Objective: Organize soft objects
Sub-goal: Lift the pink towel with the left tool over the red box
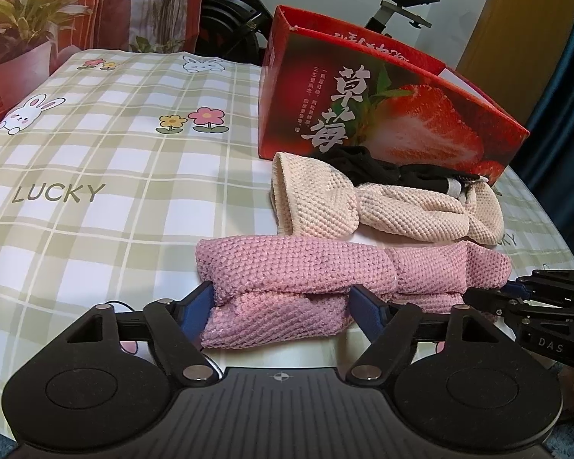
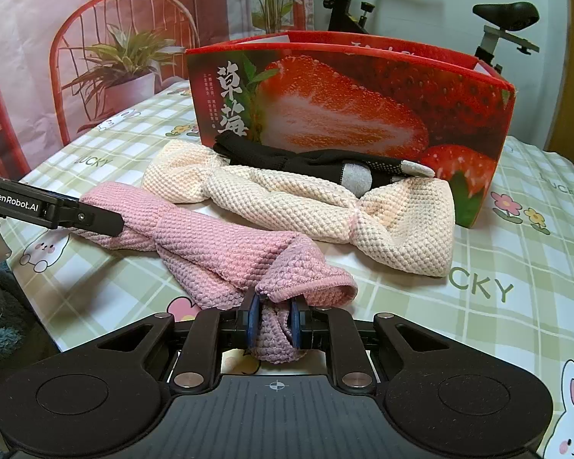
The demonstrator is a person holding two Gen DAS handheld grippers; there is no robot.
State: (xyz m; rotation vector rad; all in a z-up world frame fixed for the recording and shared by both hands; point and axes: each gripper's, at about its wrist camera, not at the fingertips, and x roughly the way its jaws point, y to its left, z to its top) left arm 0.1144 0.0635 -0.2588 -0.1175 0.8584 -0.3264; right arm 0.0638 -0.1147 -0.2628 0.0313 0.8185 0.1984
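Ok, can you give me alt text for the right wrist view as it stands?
The right gripper is shut on one end of a pink knit cloth, while the left gripper reaches its far end. Behind lie a cream knit cloth, a black glove and an open red strawberry box on a checked tablecloth.

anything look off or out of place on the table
Nothing damaged or spilled. The black glove lies draped over the cream cloth against the strawberry box, not inside. The pink cloth is twisted between both grippers.

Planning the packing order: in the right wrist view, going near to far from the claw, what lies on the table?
Right claw, pink knit cloth, cream knit cloth, black glove, strawberry box.
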